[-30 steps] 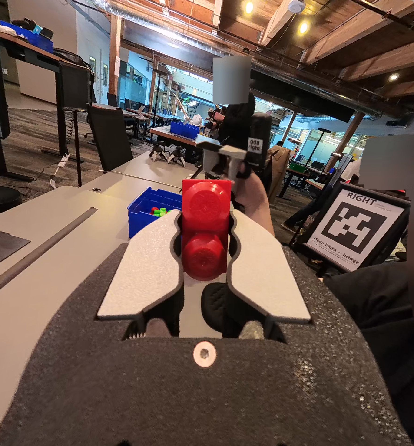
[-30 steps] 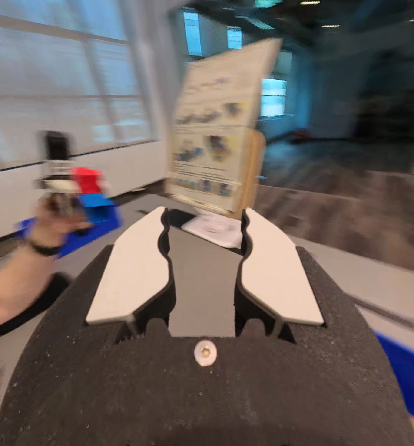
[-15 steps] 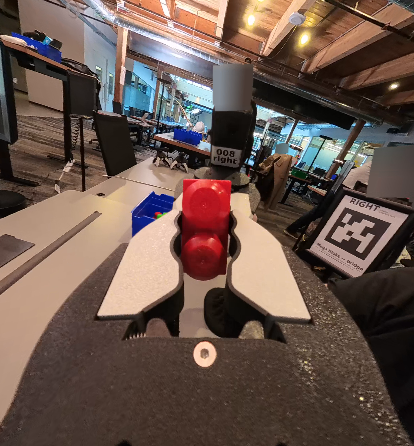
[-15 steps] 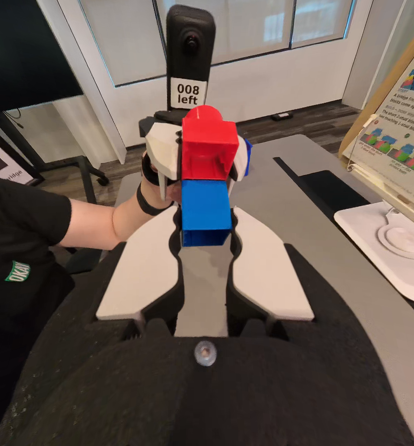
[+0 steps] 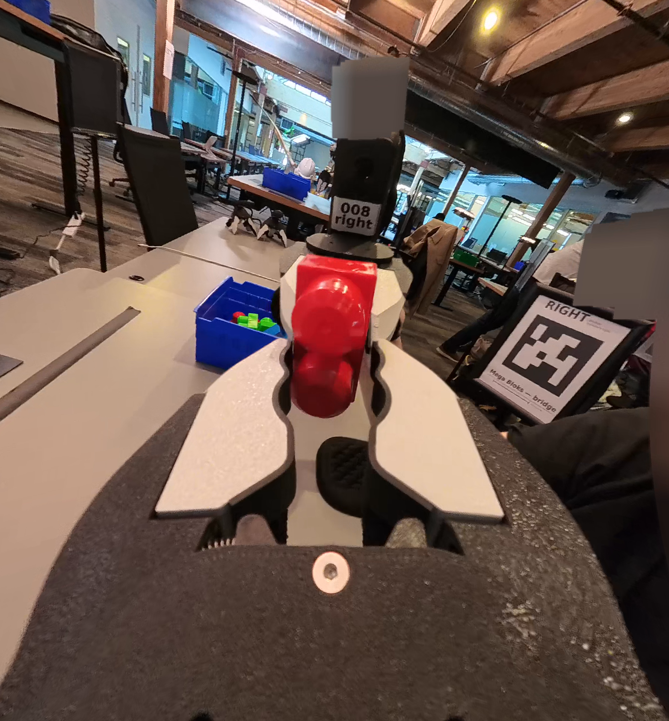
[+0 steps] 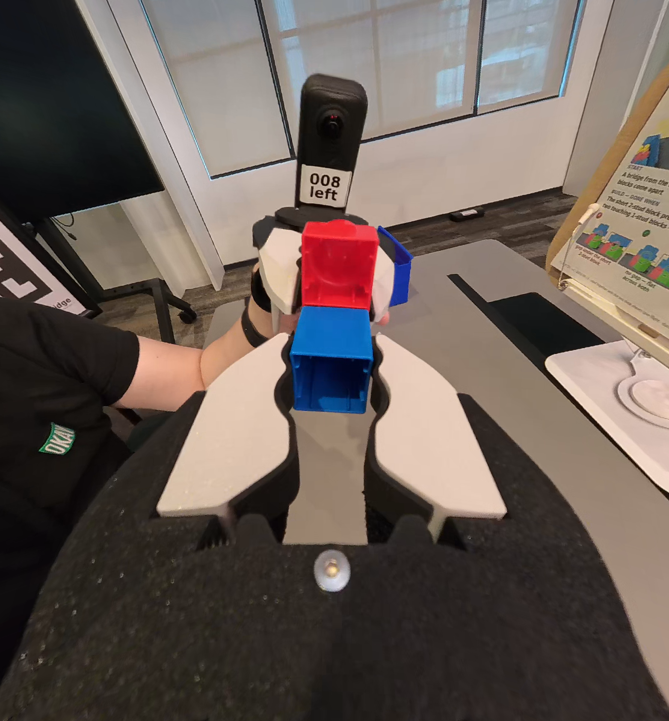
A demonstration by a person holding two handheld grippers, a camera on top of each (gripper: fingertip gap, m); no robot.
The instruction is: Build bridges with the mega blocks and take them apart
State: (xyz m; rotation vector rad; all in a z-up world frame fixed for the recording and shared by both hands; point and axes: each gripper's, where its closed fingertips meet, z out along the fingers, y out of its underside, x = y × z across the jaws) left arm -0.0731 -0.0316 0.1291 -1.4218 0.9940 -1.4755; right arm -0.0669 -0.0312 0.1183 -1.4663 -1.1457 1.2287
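Red two-stud plastic block (image 5: 330, 335) now tilted, left gripper (image 5: 327, 374) clamped on it; right gripper (image 6: 330, 374) clamped on hollow blue plastic block (image 6: 330, 370); grey desk (image 5: 71, 351), open-plan office.

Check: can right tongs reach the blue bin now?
Probably not directly: right tongs grip the blue block, joined to the red block in the left tongs, which screen the bin.

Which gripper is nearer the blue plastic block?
Right. The right gripper has its jaws closed on the blue plastic block; the left gripper clamps the red two-stud block joined to it.
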